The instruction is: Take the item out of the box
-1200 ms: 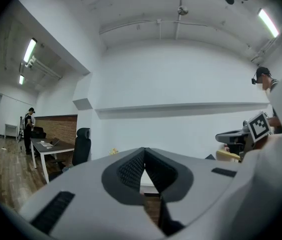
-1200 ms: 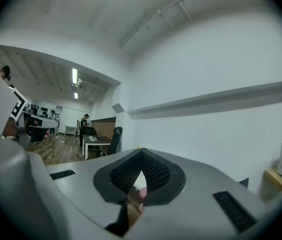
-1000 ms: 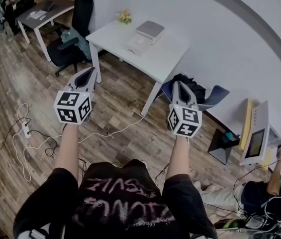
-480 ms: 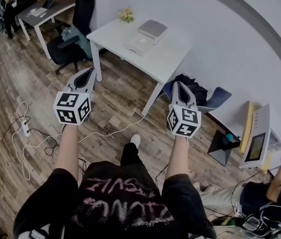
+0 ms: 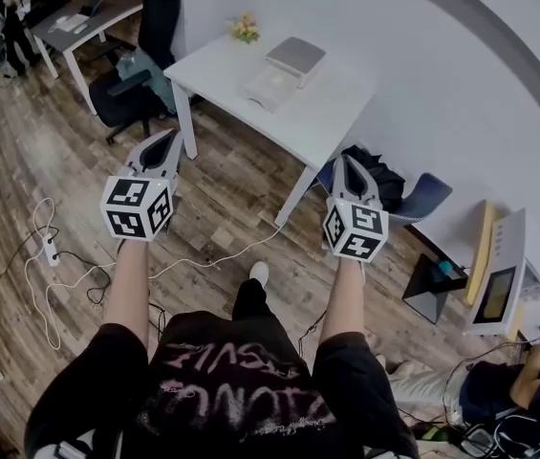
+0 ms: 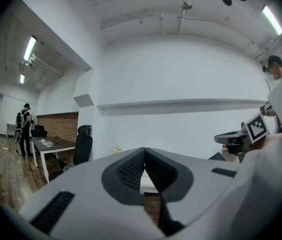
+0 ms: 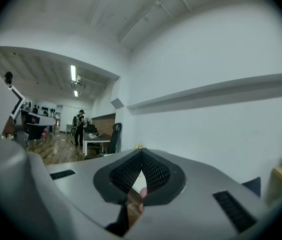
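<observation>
1 flat grey box (image 5: 294, 57), probably the task's, lies near the far edge of the white desk (image 5: 327, 103). The item is unseen, so its pointing and long axis cannot be told. Short of the desk, the left hand-held gripper (image 5: 178, 136) and right hand-held gripper (image 5: 343, 160) are closed and empty. This looks like the approach; next comes reaching the desk and opening the box.

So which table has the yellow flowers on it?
The white table, the nearer one, with the flowers at its far corner. The dark desk further left shows none.

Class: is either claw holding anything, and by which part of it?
Nothing is held: left claw and right claw are both shut with nothing between them.
</observation>
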`<move>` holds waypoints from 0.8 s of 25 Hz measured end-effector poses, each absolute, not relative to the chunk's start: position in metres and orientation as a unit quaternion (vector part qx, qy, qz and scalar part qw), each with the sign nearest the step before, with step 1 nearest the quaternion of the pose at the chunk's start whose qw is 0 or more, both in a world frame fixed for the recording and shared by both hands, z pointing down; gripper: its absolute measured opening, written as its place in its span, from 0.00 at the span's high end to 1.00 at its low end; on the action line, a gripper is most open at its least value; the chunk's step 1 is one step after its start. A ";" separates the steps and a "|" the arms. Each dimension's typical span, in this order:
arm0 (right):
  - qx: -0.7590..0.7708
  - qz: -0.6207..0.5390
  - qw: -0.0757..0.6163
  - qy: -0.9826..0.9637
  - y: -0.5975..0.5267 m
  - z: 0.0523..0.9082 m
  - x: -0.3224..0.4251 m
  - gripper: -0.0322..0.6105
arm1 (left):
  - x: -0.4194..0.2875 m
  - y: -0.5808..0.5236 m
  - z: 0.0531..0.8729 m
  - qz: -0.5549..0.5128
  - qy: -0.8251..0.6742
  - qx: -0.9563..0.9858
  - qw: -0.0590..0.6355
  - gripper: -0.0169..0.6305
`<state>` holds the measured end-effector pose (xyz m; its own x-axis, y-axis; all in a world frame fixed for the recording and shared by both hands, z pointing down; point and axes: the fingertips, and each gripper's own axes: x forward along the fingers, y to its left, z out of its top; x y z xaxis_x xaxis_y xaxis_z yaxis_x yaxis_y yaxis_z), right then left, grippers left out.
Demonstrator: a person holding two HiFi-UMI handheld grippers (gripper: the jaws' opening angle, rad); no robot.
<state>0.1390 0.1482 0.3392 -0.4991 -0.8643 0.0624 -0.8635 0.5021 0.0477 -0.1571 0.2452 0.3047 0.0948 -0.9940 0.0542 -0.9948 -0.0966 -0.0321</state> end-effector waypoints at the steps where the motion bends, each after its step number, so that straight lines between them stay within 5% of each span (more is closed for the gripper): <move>1: 0.500 -0.005 0.040 -0.865 0.142 0.340 0.139 0.94 | -0.157 0.239 0.306 0.033 -0.671 0.741 0.006 0.97; 20: 0.485 0.015 0.047 -0.873 -0.013 0.357 0.118 0.94 | -0.172 0.091 0.325 0.057 -0.675 0.734 0.039 0.97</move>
<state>0.1175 -0.0134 0.3574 -0.5245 -0.8458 0.0971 -0.8486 0.5286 0.0203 -0.1719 0.0909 0.3253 0.0811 -0.9874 0.1359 -0.9962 -0.0845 -0.0194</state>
